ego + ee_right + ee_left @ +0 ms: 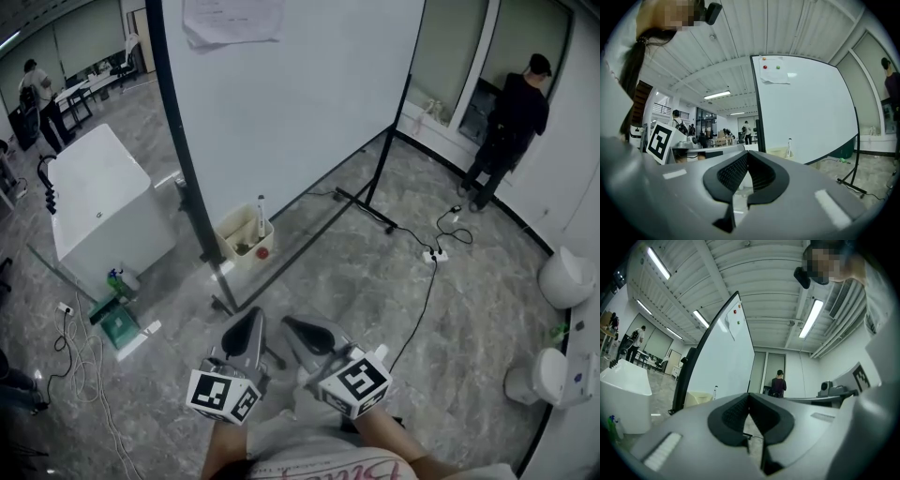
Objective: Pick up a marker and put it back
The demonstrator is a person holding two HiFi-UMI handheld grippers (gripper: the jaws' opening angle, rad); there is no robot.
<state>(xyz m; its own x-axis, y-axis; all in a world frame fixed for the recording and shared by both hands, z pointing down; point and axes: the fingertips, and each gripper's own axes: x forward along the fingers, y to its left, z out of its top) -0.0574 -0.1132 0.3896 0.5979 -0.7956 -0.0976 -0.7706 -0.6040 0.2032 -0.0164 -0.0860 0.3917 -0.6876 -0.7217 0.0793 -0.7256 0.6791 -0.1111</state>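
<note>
Left tongs (749,397) and right tongs (746,156) closed on nothing, held side by side.
The slim white marker (261,213) stands upright in a cream plastic bin (236,228) at the foot of the tall white whiteboard (291,94), well apart from both.

1. i see the slim white marker (261,216) with a dark tip standing upright in a pale open box (230,234) on the floor ahead of me.
2. its upper part pokes above the box's rim, at the far side of the box.
3. the box sits at the foot of the big white board (300,103), just beside the board's dark frame post.
</note>
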